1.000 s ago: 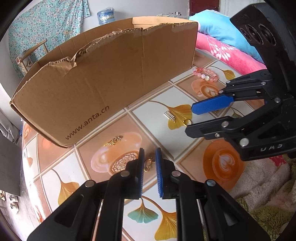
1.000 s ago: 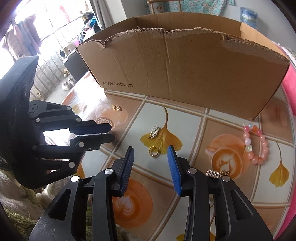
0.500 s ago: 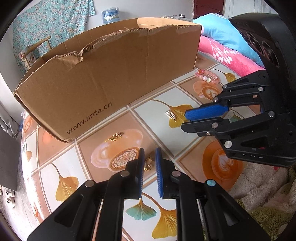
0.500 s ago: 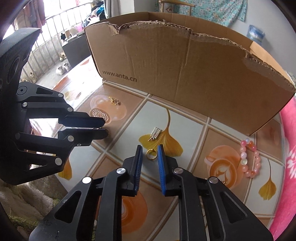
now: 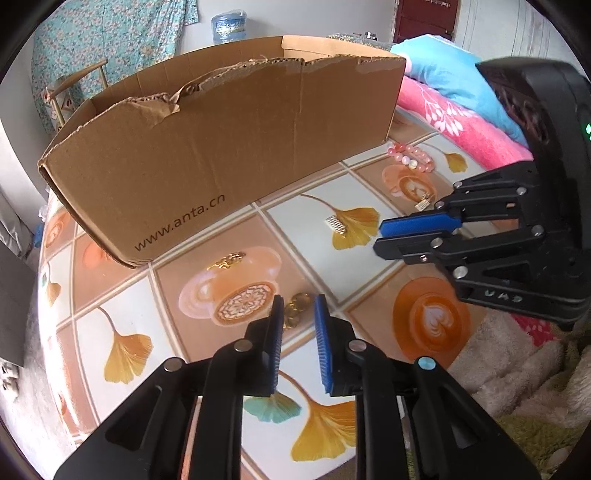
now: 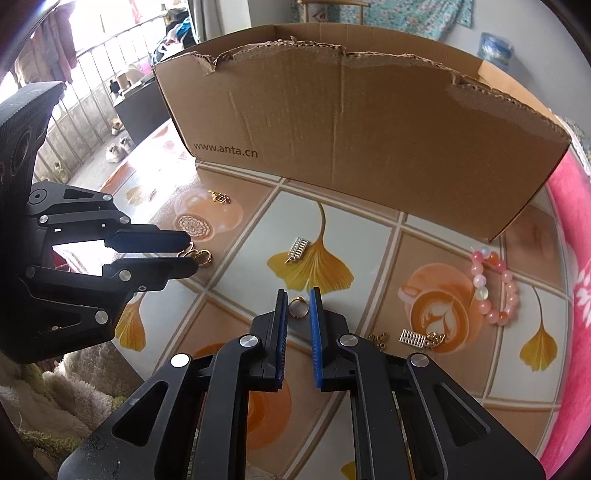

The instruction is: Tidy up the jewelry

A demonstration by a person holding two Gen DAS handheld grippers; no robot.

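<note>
My left gripper (image 5: 298,306) is shut on a gold hoop earring (image 5: 295,309), lifted just off the patterned table; the earring also shows at the left gripper's tips in the right wrist view (image 6: 197,255). My right gripper (image 6: 298,301) is shut on a small gold ring (image 6: 298,307), also seen as the right gripper in the left wrist view (image 5: 384,234). A large open cardboard box (image 5: 229,147) stands behind both. A pink bead bracelet (image 6: 495,286), a silver comb clip (image 6: 298,249), a gold chain piece (image 6: 221,197) and gold charms (image 6: 419,338) lie on the table.
Pink and blue bedding (image 5: 461,110) lies at the right. A fluffy rug (image 5: 517,369) sits at the table's near edge. A chair (image 5: 70,92) and water jug (image 5: 229,22) stand behind the box.
My right gripper has closed from open onto the gold ring. My left gripper has stayed shut on the earring and risen slightly with it.
</note>
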